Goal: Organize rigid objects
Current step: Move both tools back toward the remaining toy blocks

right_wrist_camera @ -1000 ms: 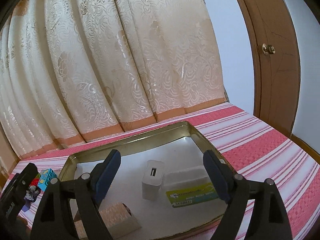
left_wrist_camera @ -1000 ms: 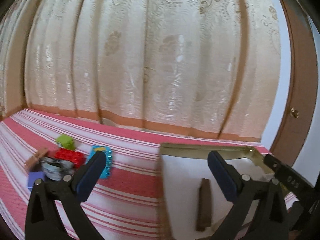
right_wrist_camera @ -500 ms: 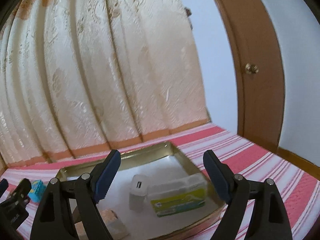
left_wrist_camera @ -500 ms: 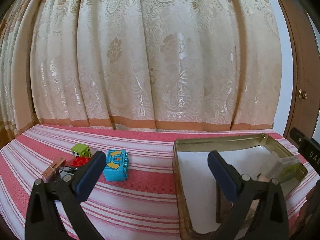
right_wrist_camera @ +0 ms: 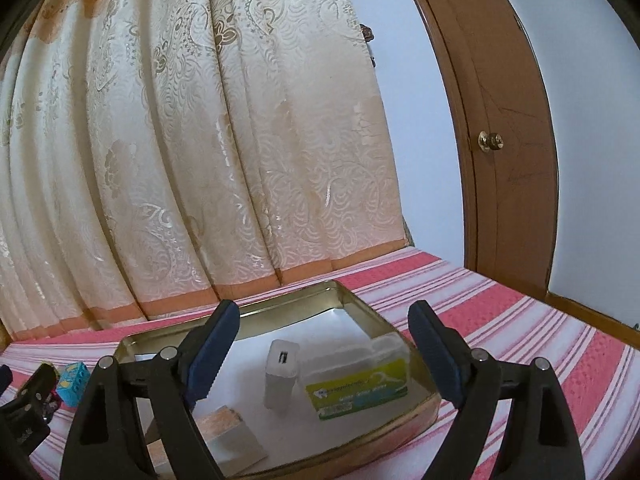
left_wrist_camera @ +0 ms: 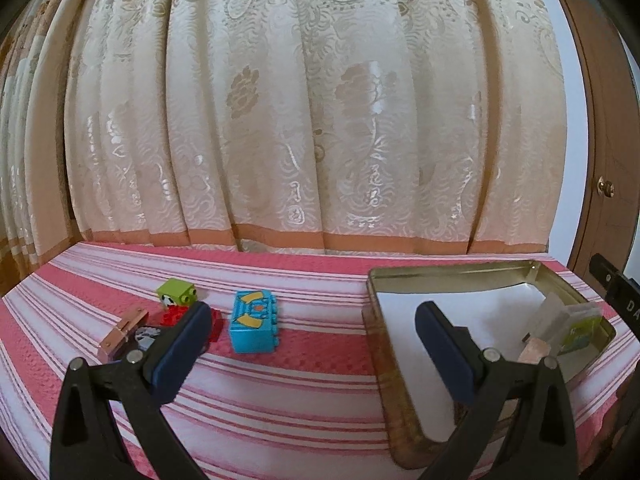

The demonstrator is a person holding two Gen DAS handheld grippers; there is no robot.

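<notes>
We judge the sorting to be roughly half done. The metal tin [right_wrist_camera: 352, 300] sits on the red-and-white striped cloth [left_wrist_camera: 280, 380], and four things already lie inside it: a white charger block [right_wrist_camera: 282, 376] standing upright near the middle, a clear floss-pick box with a green label [right_wrist_camera: 360, 384] just to its right and touching or nearly touching it, a pinkish-orange block [right_wrist_camera: 222, 420] at the near left, and a pale flat piece [right_wrist_camera: 236, 450] just in front of that block.

What remains is the loose cluster on the cloth, well left of the tin. The blue toy brick [left_wrist_camera: 255, 327] stands nearest the tin and apart from the others. Farther left we see a green brick [left_wrist_camera: 176, 291], a red brick [left_wrist_camera: 176, 314] just in front of it, a small copper-coloured hinged piece [left_wrist_camera: 122, 334], and something dark and shiny partly hidden behind the finger; we cannot tell what it is.

Our left gripper [left_wrist_camera: 308, 354] hangs above the cloth with its jaws spread wide and nothing between them, roughly between the blue brick and the tin's left wall. Our right gripper [right_wrist_camera: 324, 358] is likewise released and empty, poised over the tin.

The blue brick looks the easiest next pick for the left gripper, then the tighter cluster behind it.
</notes>
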